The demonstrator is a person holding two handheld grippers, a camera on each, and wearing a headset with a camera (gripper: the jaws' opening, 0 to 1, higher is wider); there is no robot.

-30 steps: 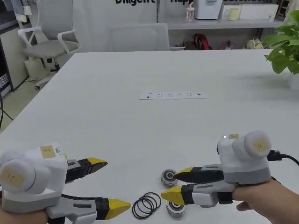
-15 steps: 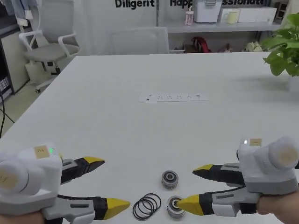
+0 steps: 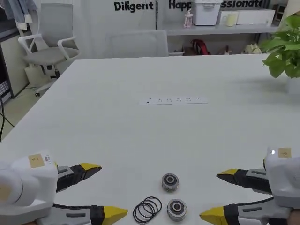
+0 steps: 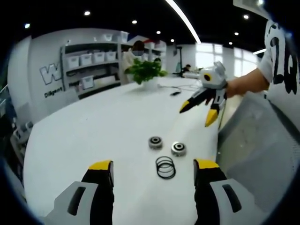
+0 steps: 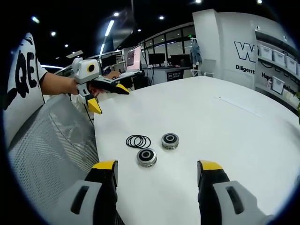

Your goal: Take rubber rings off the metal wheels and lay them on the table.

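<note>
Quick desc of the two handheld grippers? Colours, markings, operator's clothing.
Both alike: left gripper and right gripper have white-and-grey housings, black fingers with yellow tips, and a small yellow sticker on top. A small light glows on the right one. The person wears a white T-shirt with black lettering.
</note>
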